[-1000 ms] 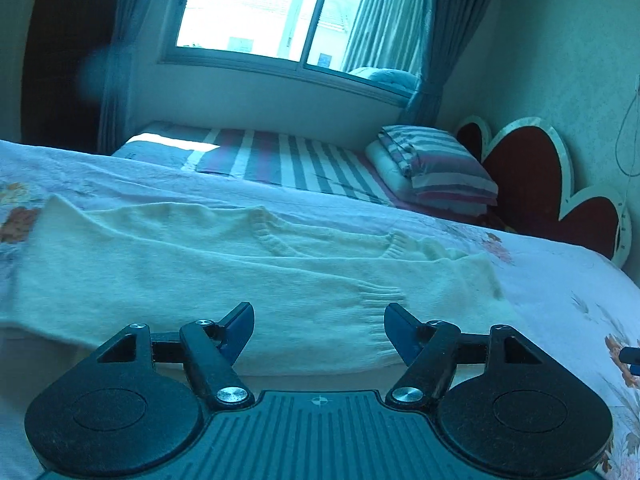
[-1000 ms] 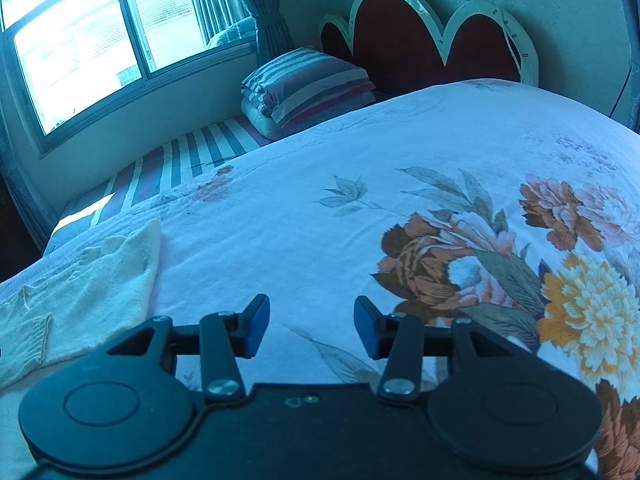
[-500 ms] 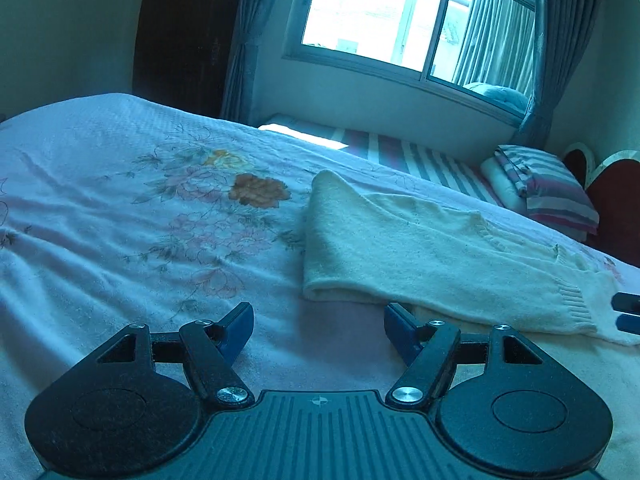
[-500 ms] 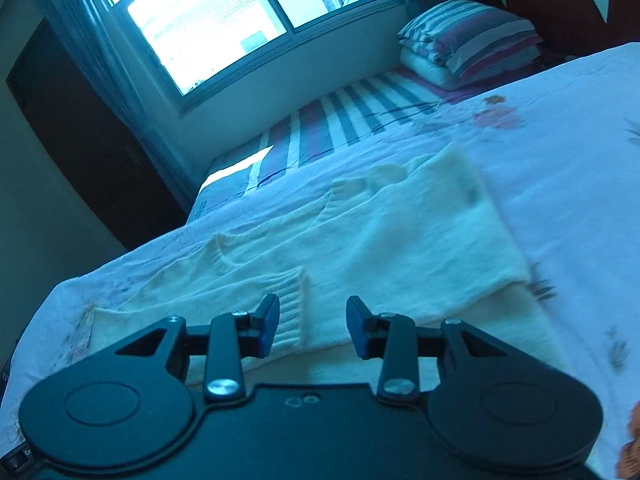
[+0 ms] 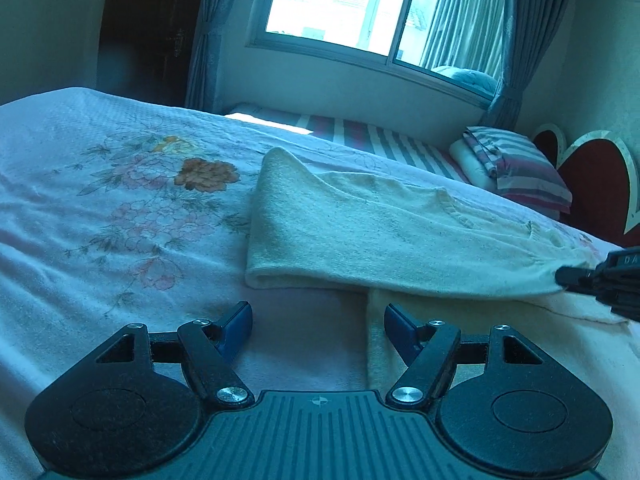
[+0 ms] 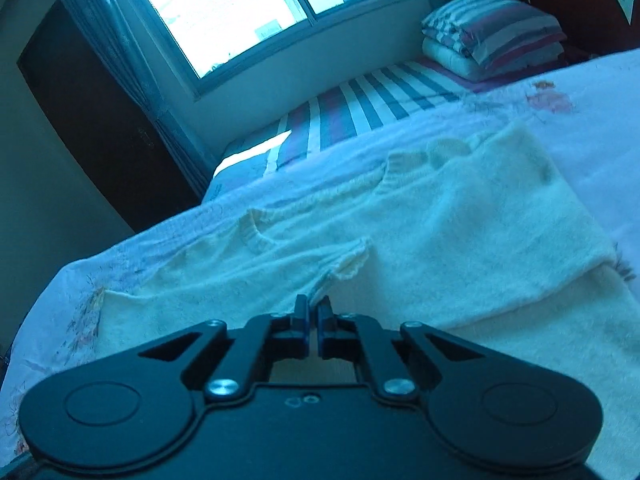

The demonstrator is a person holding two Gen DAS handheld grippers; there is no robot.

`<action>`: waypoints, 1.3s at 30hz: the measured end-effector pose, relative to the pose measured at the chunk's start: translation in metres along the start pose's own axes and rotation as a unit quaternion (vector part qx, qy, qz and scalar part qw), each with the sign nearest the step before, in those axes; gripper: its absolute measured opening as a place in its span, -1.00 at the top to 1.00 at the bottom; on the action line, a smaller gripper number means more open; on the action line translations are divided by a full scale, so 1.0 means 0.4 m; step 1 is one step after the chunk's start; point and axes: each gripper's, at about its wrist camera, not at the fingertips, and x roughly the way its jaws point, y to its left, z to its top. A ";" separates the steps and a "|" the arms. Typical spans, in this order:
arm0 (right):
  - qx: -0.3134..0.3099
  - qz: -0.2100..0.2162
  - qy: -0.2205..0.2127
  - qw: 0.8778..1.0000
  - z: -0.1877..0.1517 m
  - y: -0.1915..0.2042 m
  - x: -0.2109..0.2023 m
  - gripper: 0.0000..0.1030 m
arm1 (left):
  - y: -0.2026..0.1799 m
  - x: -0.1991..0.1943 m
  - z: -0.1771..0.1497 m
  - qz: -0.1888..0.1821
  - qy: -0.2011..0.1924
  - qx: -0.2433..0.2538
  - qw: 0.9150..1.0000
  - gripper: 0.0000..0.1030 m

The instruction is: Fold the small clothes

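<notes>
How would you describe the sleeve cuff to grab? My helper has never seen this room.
On the floral bedspread under the window lies a cream knitted sweater. A sleeve is folded across its front; its ribbed cuff ends mid-body, just ahead of the right claw. Unlike the ribbed neckline farther back, it is a loose, frilled end.

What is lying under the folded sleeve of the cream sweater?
Under the folded sleeve more of the cream sweater shows, spread on the floral bedspread. The right claw pinches the cuff. What lies beneath the sweater is covered.
</notes>
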 end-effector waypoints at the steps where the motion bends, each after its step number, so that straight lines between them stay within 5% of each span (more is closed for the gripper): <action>1: -0.005 0.000 -0.012 1.000 0.012 -0.001 -0.014 0.90 | -0.006 0.006 0.002 0.001 0.001 0.003 1.000 -0.39; 15: 0.005 -0.075 -0.054 0.996 0.084 -0.171 -0.094 0.90 | -0.035 0.059 0.027 0.029 -0.007 0.009 1.000 -0.39; 37: 0.028 -0.106 -0.025 0.994 0.036 -0.287 -0.114 0.91 | -0.018 0.063 0.026 0.041 -0.009 -0.005 0.999 -0.39; 39: 0.030 -0.105 -0.030 0.994 0.038 -0.292 -0.125 0.77 | -0.016 0.055 0.028 0.042 -0.003 0.000 0.999 -0.39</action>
